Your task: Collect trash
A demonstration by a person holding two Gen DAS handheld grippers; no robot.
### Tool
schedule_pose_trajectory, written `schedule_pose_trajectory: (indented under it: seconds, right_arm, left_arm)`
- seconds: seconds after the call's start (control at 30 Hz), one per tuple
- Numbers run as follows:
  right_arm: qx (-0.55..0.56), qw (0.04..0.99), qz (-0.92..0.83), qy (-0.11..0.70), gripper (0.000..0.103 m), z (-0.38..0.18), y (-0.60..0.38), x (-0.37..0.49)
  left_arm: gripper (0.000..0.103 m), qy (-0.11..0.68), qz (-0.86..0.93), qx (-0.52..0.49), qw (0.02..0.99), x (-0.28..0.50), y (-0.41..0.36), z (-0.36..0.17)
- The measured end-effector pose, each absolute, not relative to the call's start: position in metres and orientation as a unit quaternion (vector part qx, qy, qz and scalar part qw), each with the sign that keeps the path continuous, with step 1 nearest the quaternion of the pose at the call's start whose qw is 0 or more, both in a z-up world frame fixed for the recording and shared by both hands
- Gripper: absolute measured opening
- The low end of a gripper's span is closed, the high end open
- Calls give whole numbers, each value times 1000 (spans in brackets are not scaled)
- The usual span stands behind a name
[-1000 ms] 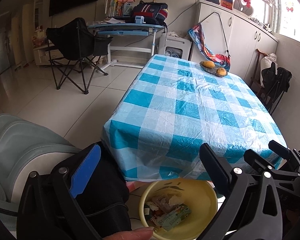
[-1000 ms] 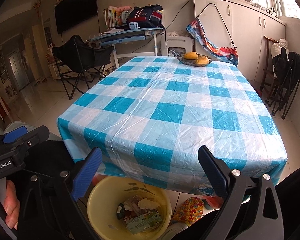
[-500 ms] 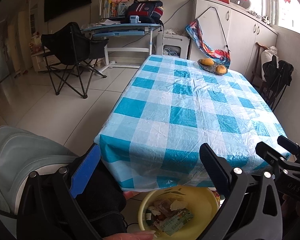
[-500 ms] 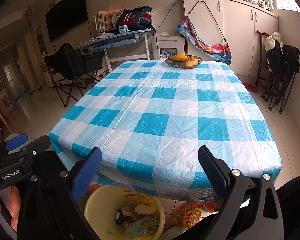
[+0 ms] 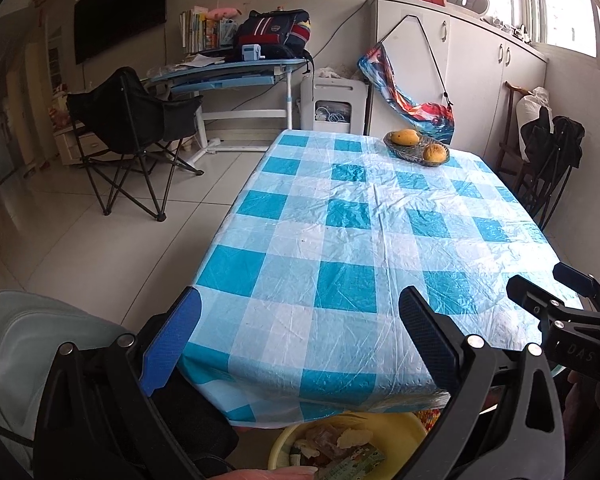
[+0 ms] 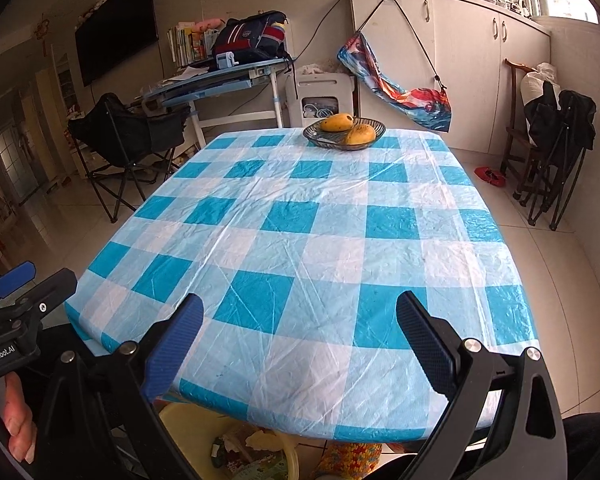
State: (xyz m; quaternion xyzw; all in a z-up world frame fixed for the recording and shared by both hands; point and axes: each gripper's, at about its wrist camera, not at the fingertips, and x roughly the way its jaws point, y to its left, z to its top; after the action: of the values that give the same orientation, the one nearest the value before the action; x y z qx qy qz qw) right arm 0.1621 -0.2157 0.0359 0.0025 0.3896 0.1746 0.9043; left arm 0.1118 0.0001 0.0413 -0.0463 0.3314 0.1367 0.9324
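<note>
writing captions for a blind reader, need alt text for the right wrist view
The open right gripper hovers over the near edge of a table in a blue-checked cloth, bare except for a fruit bowl at the far end. A yellow trash bin sits below.

Daylight floods from the blown-out window [image 5: 560, 4]; sharp frames, fisheye-bent edges.

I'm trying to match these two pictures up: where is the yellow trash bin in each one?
Left wrist view: yellow bin at bottom centre, under the table's near edge.
Right wrist view: yellow bin at bottom, left of centre, under that edge.
Shared landmark: the fruit bowl at the table's far end.
</note>
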Motion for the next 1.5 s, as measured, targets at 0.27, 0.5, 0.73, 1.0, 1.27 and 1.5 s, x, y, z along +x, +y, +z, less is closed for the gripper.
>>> schedule_pose_trajectory:
  seconds: [0.27, 0.5, 0.73, 1.0, 1.27, 1.5]
  right_arm:
    - [-4, 906, 166, 390, 93, 36, -222, 196]
    - [-14, 903, 158, 399, 93, 31, -225, 234]
    - [-18, 895, 147, 420, 95, 15, -228, 272]
    - [-5, 878, 120, 463, 95, -7, -238, 313]
    - [-27, 859, 88, 504, 96, -22, -241, 342]
    - [-52, 857, 86, 506, 96, -23, -235, 340]
  left_arm:
    - [96, 329, 130, -37, 935, 140, -1, 45]
    - [96, 322, 131, -28, 937, 179, 5, 51]
    - [96, 329, 130, -18, 935, 218, 10, 43]
    - [96, 339, 111, 2, 934, 264, 1, 31]
    - [96, 355, 101, 9, 929, 306, 0, 17]
    - [96, 375, 99, 9, 922, 326, -1, -1]
